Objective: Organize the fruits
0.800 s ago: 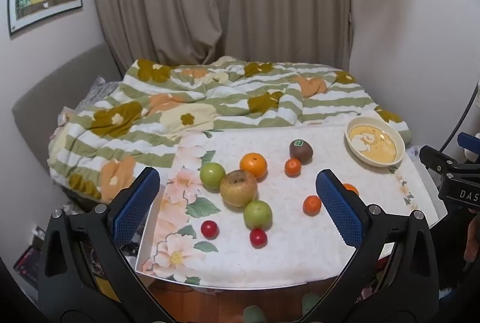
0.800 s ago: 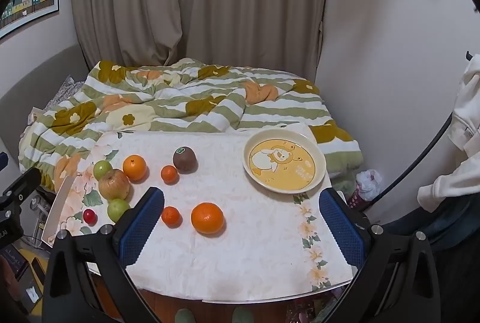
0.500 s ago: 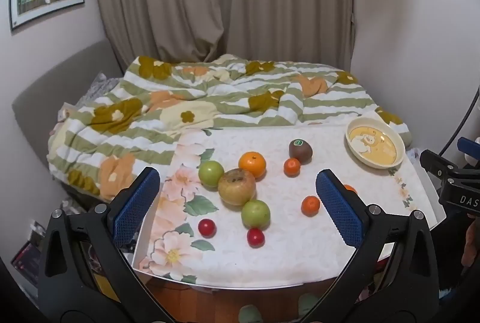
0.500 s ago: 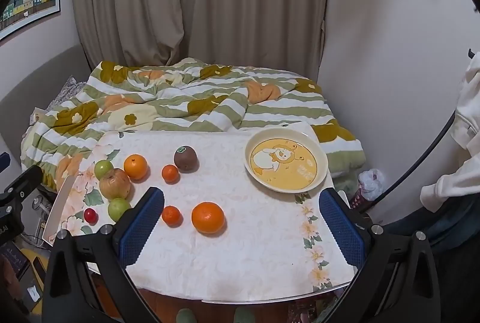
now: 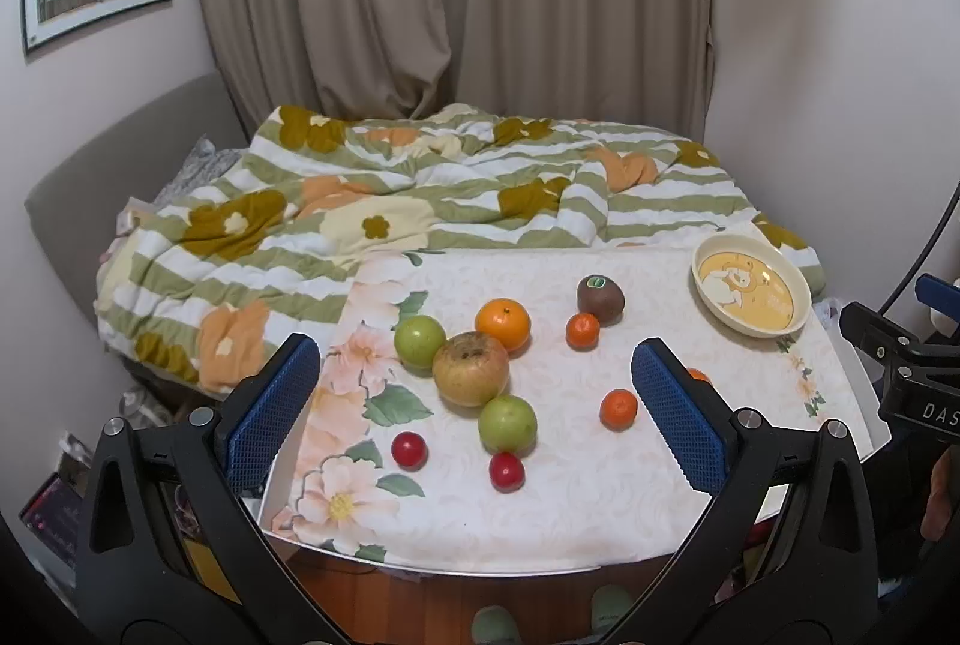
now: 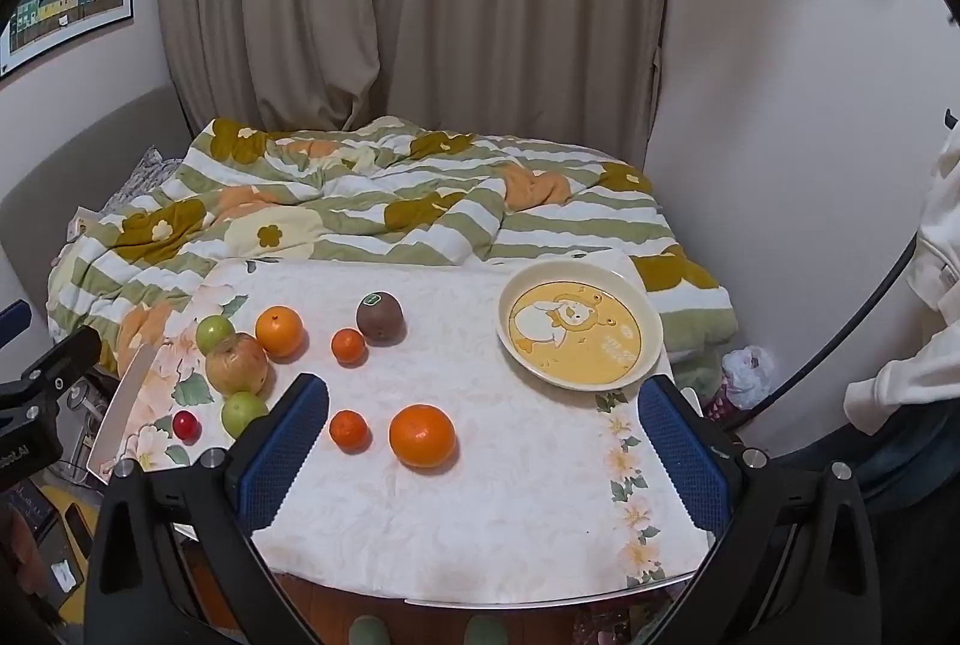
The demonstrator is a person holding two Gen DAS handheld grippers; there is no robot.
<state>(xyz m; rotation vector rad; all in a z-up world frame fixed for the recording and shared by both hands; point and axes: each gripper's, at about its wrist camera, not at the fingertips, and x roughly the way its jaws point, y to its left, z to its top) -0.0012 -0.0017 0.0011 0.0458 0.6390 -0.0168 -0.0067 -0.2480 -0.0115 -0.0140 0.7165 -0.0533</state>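
Nothing picked yet, this looks like the opening approach. From the left: two small red round fruits near the front edge of the floral-clothed bench, then two green apples, a big blotchy yellow-brown apple touching both of them, a medium orange, a brown kiwi with a sticker, small tangerines, a large orange. Far right, the cream bowl with a yellow cartoon print sits empty.

Left tongs hover wide apart, clamped on nothing, tilted down over the apple cluster. Right tongs likewise gape empty, angled down, the large orange between their tips. Next move, I'd judge: drop onto one fruit and close gently, since round fruit rolls.
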